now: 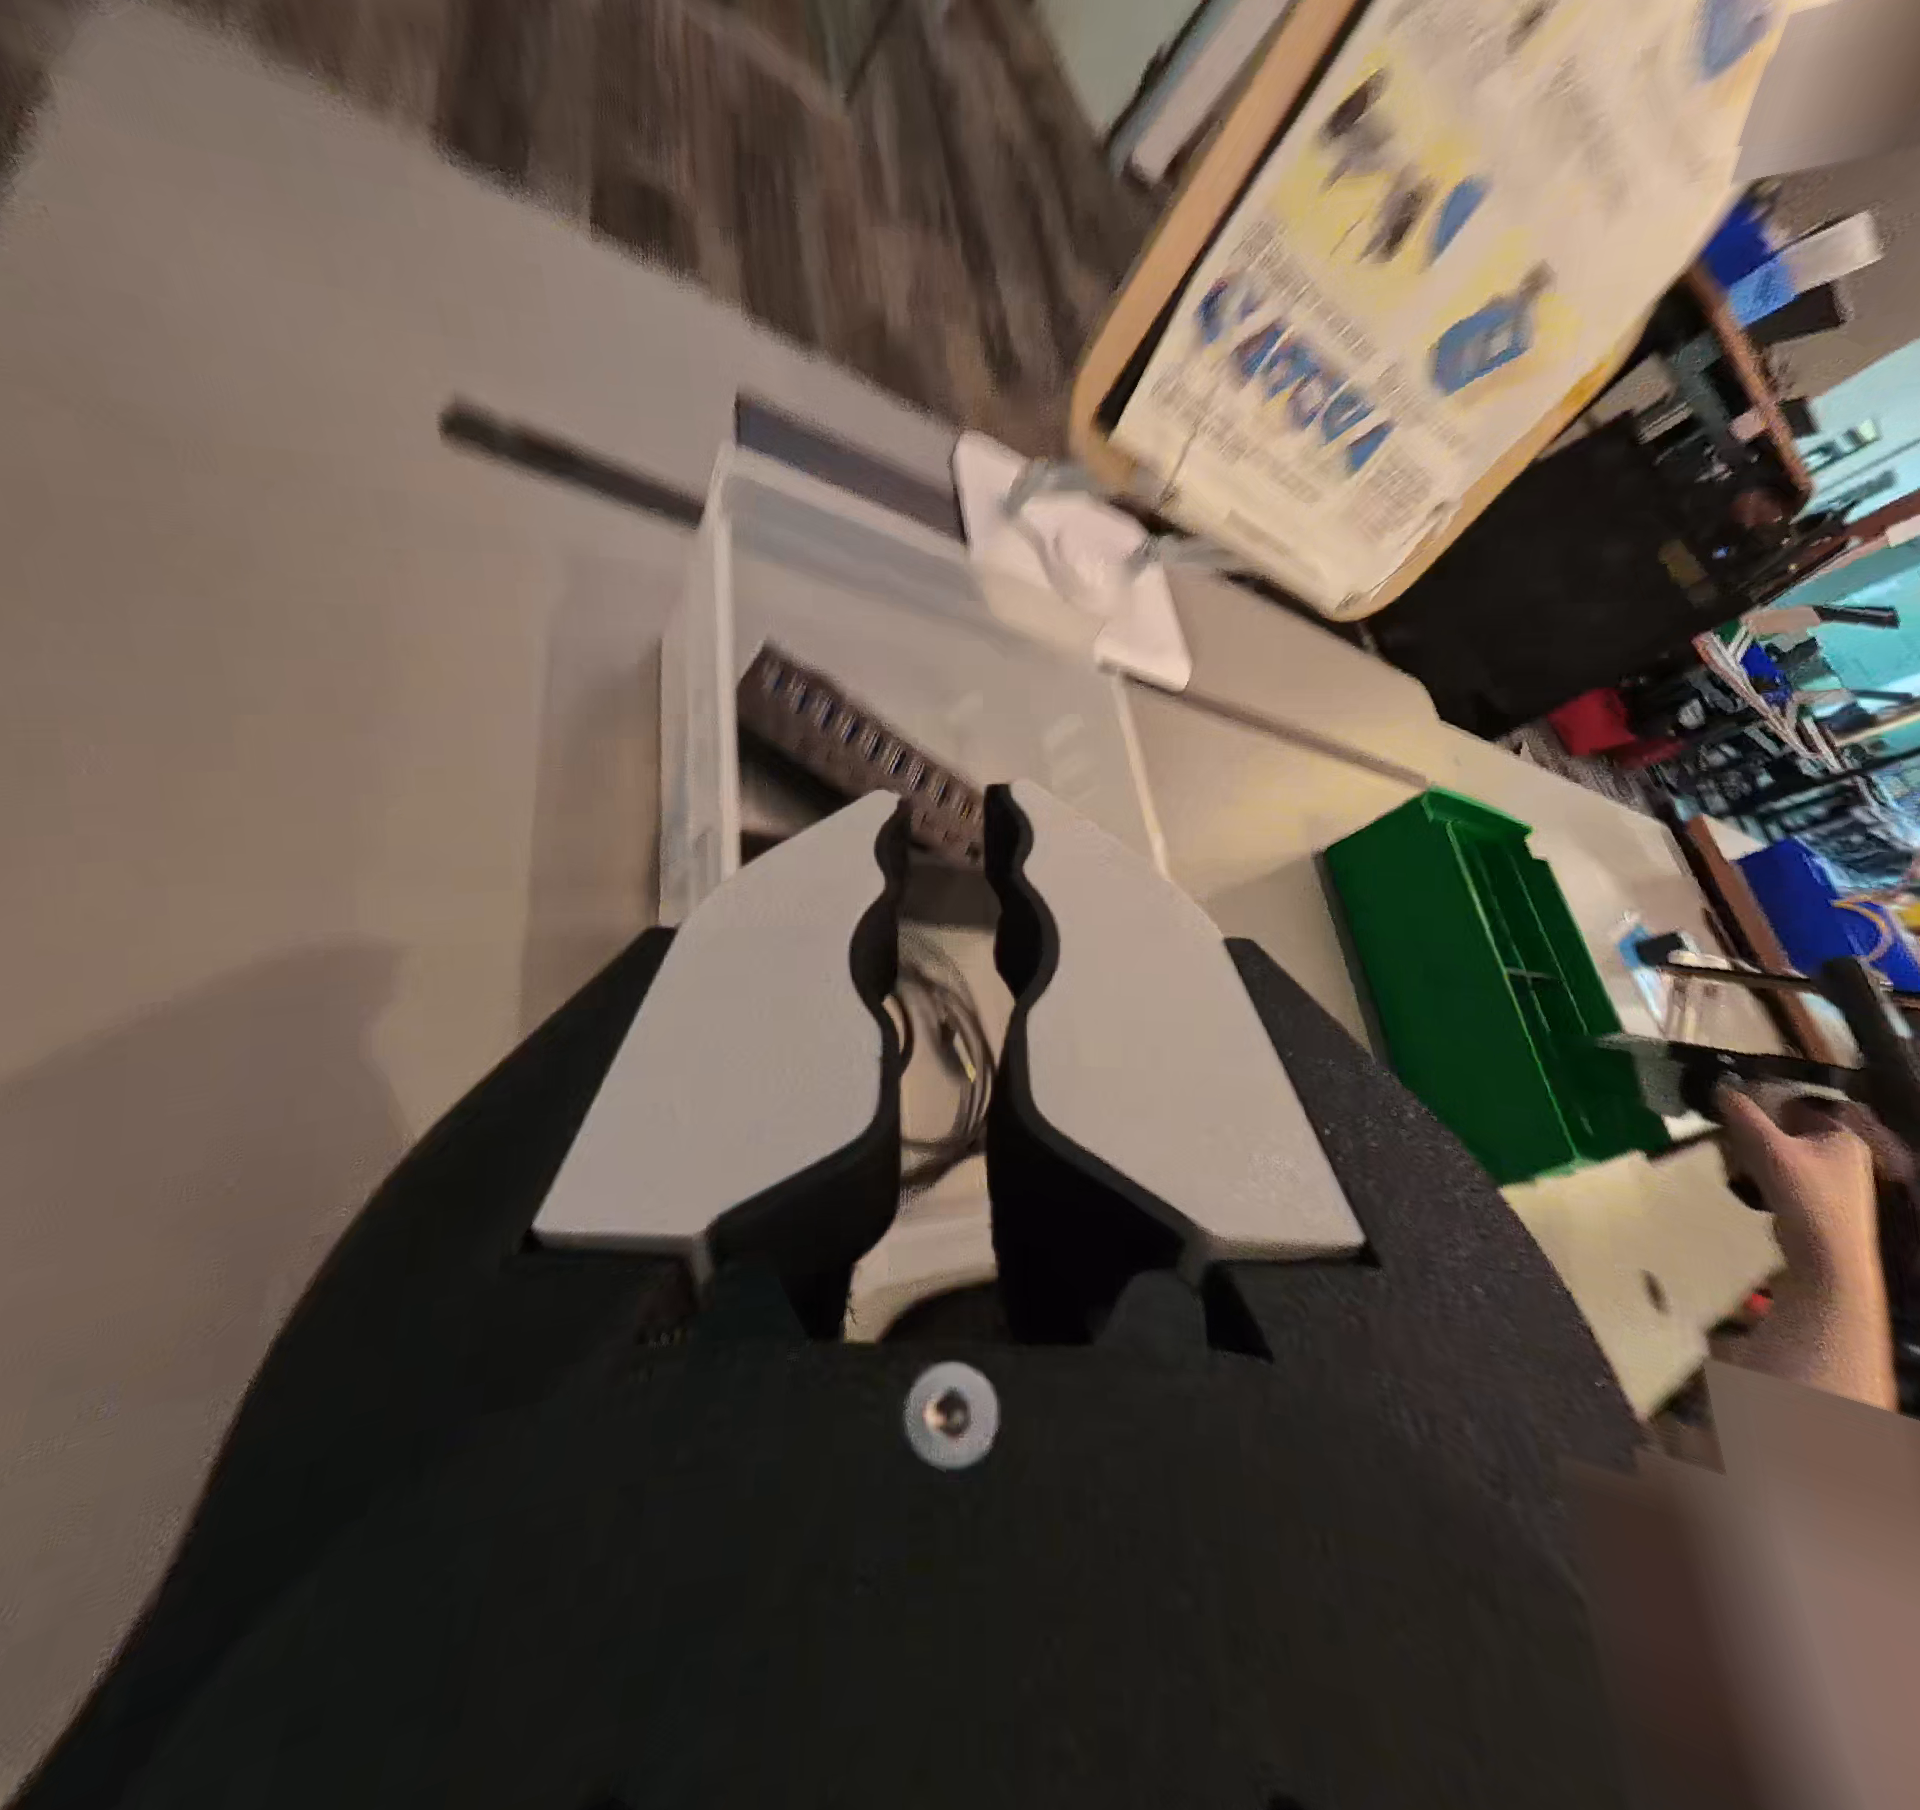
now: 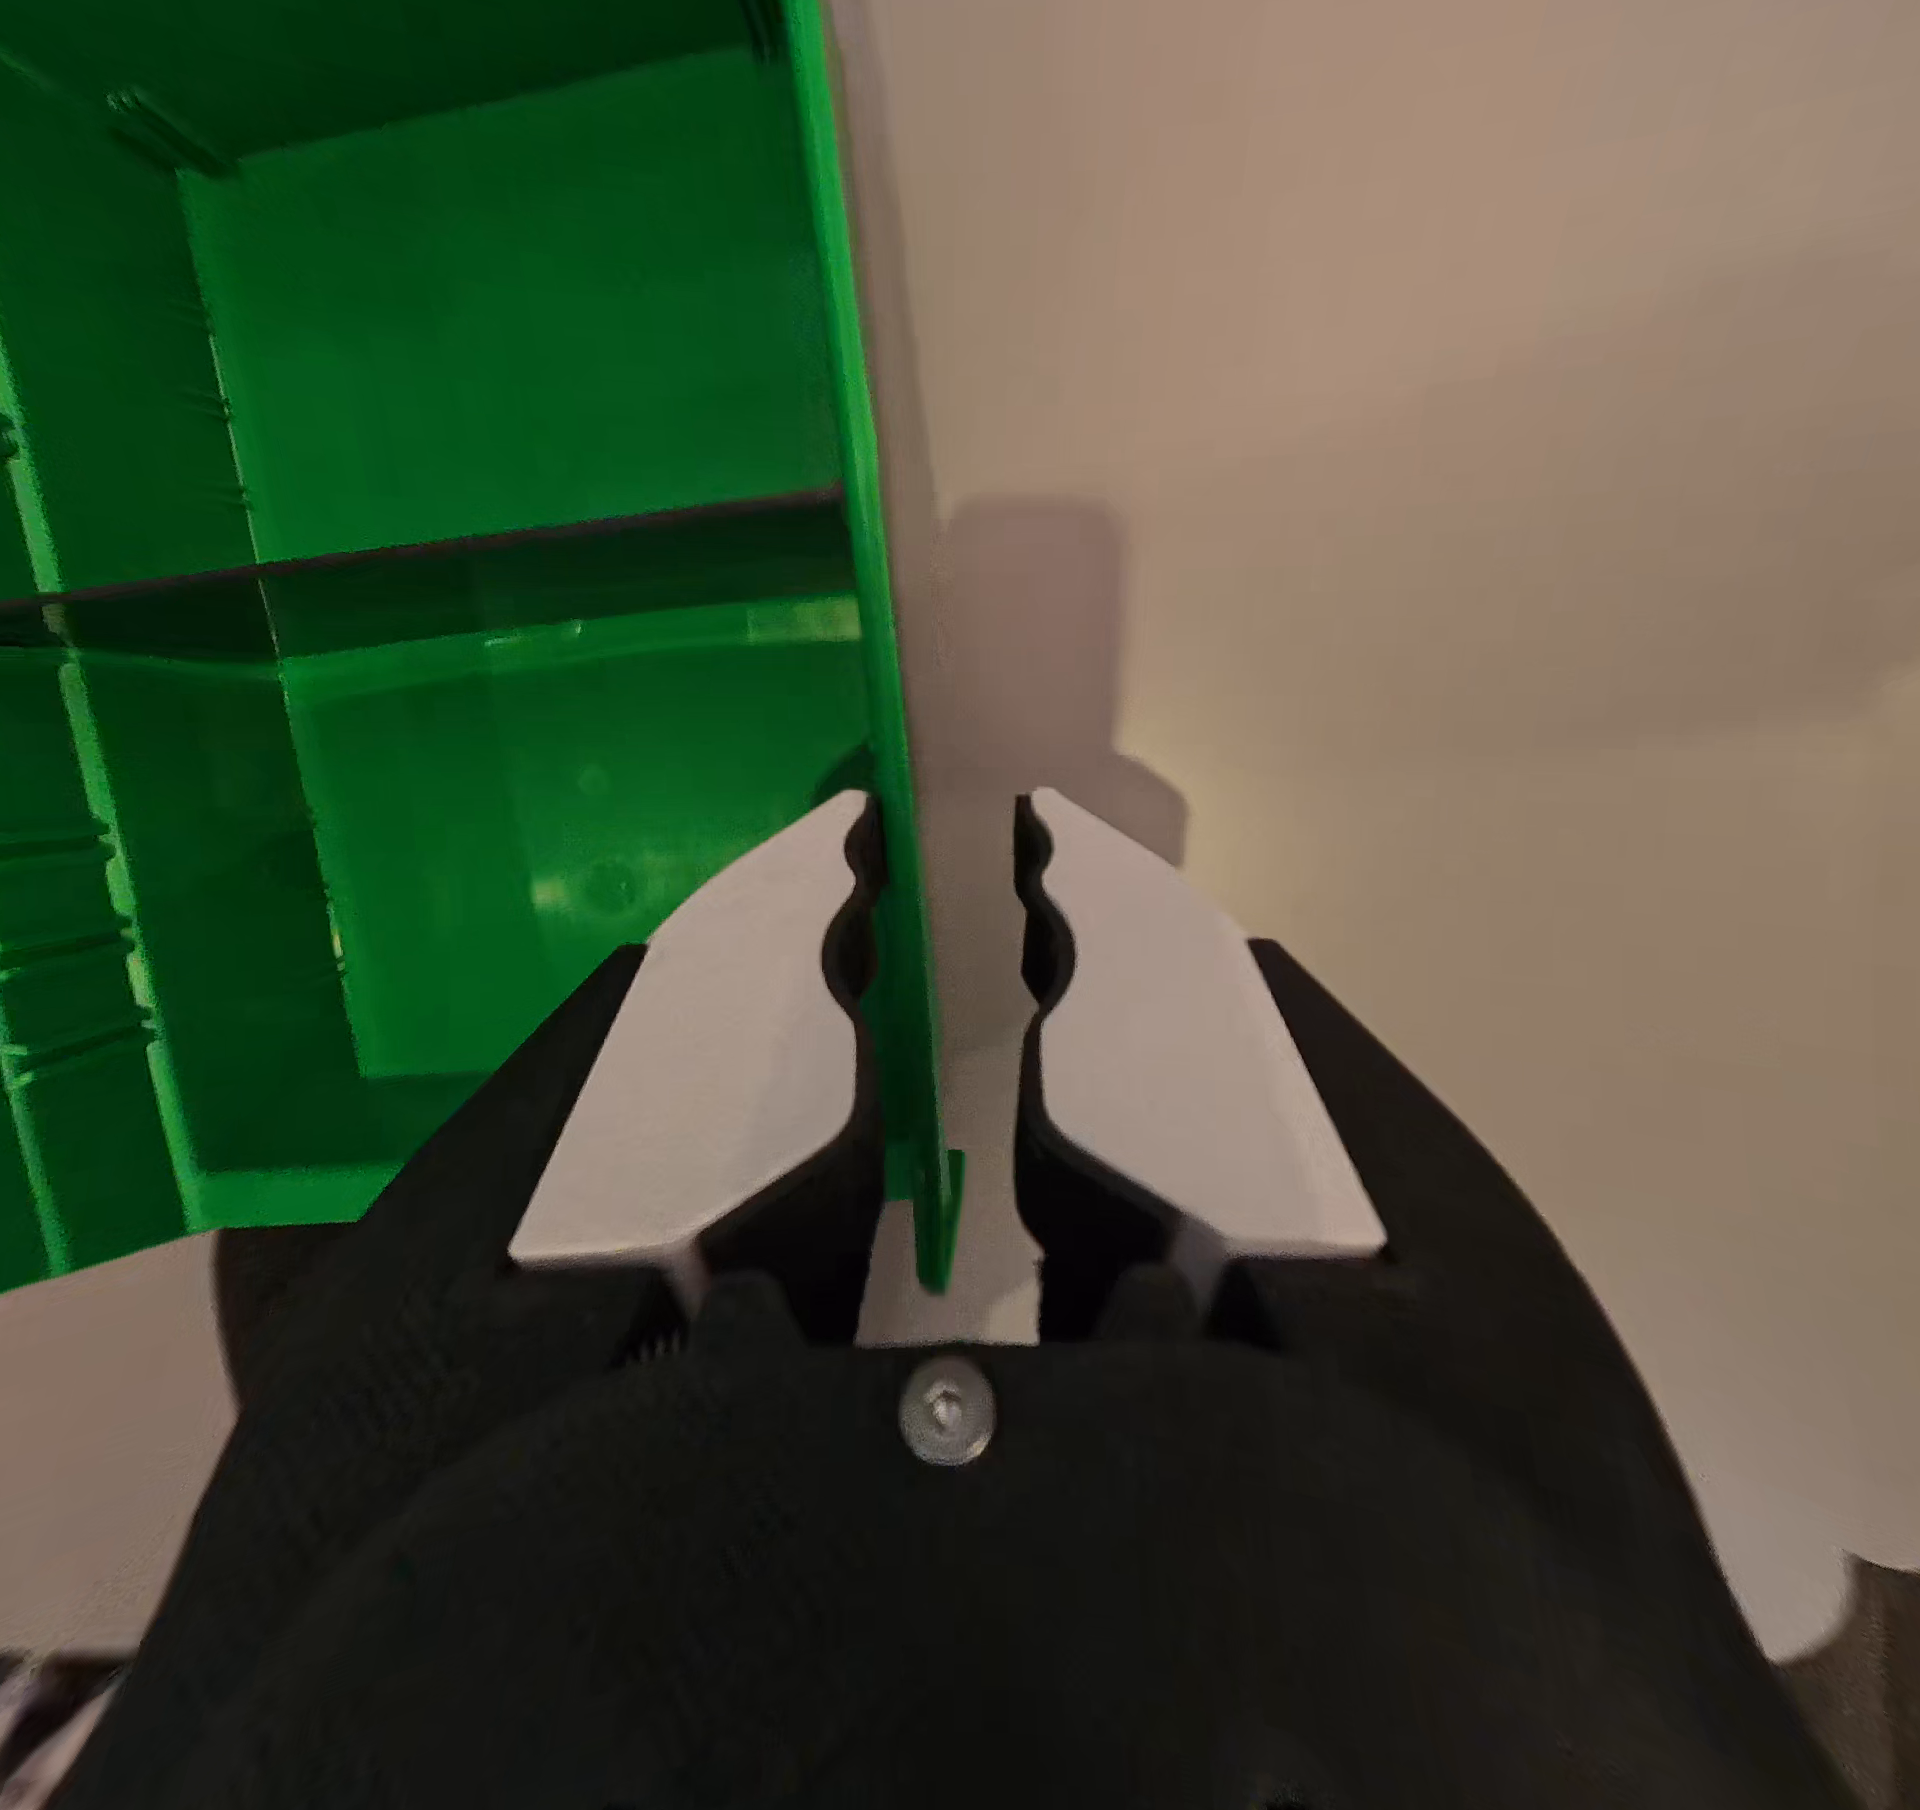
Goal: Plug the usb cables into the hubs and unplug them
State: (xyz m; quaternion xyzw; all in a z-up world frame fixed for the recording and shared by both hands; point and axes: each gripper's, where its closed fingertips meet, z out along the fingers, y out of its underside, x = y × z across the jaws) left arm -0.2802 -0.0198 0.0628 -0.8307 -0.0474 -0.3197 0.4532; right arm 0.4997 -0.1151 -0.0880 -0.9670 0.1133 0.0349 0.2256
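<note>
The left gripper (image 1: 943,804) fills the foreground of its view, its grey-faced fingers (image 1: 769,1012) a narrow gap apart with nothing between them. Through that gap thin cables (image 1: 940,1022) show lying on the pale table (image 1: 260,617); their ends are hidden. Just beyond the fingertips, inside a clear plastic bin (image 1: 707,680), lies a long USB hub (image 1: 862,732) with a row of blue ports, partly hidden behind the fingers. The view is blurred. A crumpled white wrapper (image 1: 1070,555) sits past the bin, beside a printed cardboard box (image 1: 1455,233). To the right stands a green divided bin (image 1: 1475,991), with a hand (image 1: 1808,1199) at its near end.

In the right wrist view the right gripper (image 2: 943,804) straddles the green divided bin's (image 2: 520,410) side wall: one finger (image 2: 727,1033) is inside the compartment, right against the wall, while the other stands clear outside over the table (image 2: 1455,410). The jaws are partly open and not clamped on the wall. The compartments in sight hold nothing.
</note>
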